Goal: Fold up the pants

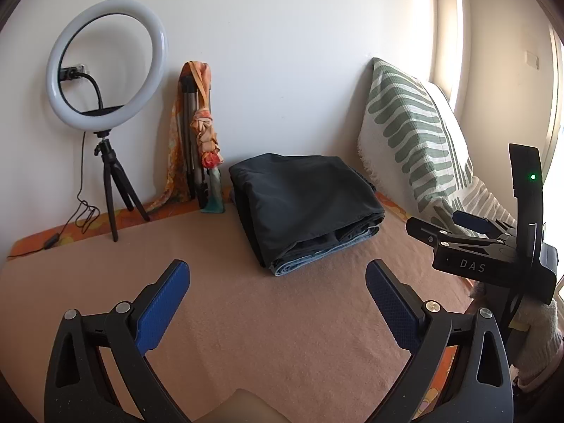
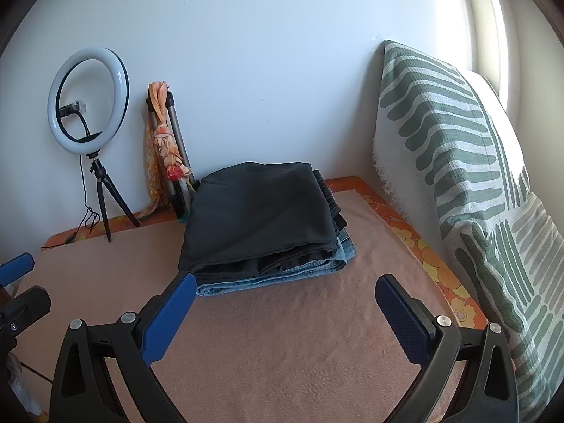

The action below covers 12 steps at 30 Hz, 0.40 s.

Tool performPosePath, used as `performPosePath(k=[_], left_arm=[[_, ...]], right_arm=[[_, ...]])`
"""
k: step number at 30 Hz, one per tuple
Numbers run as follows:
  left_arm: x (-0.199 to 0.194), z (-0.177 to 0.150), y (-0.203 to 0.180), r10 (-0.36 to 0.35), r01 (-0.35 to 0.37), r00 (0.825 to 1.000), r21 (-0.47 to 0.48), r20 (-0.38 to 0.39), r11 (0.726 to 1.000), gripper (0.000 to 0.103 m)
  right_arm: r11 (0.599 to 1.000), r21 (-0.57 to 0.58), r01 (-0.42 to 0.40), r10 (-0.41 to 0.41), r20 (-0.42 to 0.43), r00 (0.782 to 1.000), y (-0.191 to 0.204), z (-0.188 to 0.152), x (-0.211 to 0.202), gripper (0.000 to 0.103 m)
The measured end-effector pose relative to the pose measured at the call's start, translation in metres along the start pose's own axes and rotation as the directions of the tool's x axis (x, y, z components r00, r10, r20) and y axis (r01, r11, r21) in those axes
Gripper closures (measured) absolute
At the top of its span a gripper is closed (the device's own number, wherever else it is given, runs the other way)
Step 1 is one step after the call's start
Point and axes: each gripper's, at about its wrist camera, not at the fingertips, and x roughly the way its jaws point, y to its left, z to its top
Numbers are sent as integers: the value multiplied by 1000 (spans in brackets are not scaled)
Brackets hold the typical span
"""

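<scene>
Your left gripper (image 1: 277, 283) hangs over the near part of the tan blanket (image 1: 246, 317) with its blue pads spread wide and nothing between them. Your right gripper (image 2: 285, 298) is just as wide open and empty, a little nearer the clothes.

The dark pants (image 2: 259, 213) lie folded into a neat rectangle at the far middle of the blanket, resting on a pair of folded blue jeans (image 2: 310, 269) whose edge shows along the near and right sides. Stacked like that, near the wall, they look put aside as finished, so I judge the folding done or nearly so.

The ring light (image 1: 105, 60) on its small tripod stands far left, a folded tripod (image 1: 192, 141) with an orange scarf tied to it leans on the wall beside it, and the striped pillow (image 2: 454, 162) is propped along the right, all leaving the middle free for working.
</scene>
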Motion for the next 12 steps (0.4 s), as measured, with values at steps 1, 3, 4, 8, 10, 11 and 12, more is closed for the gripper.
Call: performPosePath(k=[1,3,4,8,10,11,12], left_arm=[[0,0,0,0,0,1000,-1,0,1000,3],[1,0,0,0,0,1000,-1,0,1000,3],[1,0,0,1,-1,1000,0,1,1000,3],[1,-1,-1,3,-3,1000,5,7,1000,3],[1,-2,-2,-4,4,1000,7,6,1000,3],[2,-3,-3,-6,6,1000,9,3,1000,3],[2,-3,-4,-7,7,1000,11,1,1000,3]], right_arm=[[1000,0,0,0,-1,1000,0,0,1,0],[1000,1,-1,1,-2,1000,-1,0,1,0],[1000,3,-3,3,-3,1000,-1,0,2,0],[1000,6,-6,6,-4,1000,-1,0,3,0],[1000,9,-7,7,-6,1000,-2,0,3,0],[1000,9,-7,7,-7,1000,-2,0,4,0],[1000,8,-7,7,-6,1000,-2,0,4,0]])
